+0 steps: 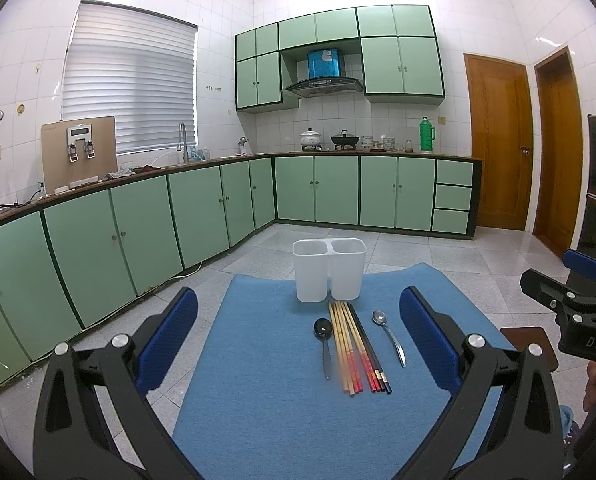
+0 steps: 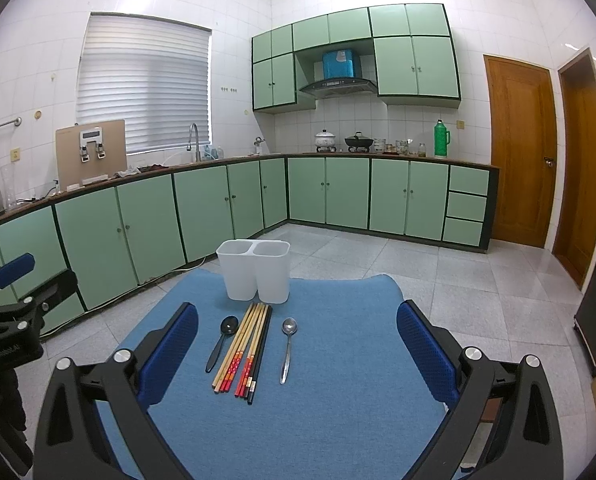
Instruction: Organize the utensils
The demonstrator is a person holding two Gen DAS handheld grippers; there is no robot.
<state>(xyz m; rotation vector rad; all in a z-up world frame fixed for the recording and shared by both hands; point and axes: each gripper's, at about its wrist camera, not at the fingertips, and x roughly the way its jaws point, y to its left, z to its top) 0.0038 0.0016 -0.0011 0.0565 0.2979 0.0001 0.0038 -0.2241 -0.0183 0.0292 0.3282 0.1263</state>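
1. The left hand-held gripper [image 1: 298, 344] is open, with its two blue padded fingers [image 1: 170, 340] spread wide and nothing between them.
2. The right hand-held gripper [image 2: 298, 346] is also open and holds nothing; its blue fingers [image 2: 427, 350] stand far apart.
3. Both grippers hover above a blue cloth mat [image 1: 258, 420] that covers the worktop.
4. Ahead of the left hand-held gripper, between its fingers, lies a bundle of wooden and black chopsticks with red ends [image 1: 355, 346], side by side on the mat.
5. A black plastic spoon [image 1: 324, 344] lies just to the left of the chopsticks, and a silver metal spoon [image 1: 387, 336] lies to their right, a little apart.
6. Beyond the utensils, at the far edge of the mat, stands a white plastic utensil holder with two compartments [image 1: 329, 270], upright; the chopstick tips almost reach its base.
7. From the right wrist view the same utensils lie ahead and slightly left of centre.
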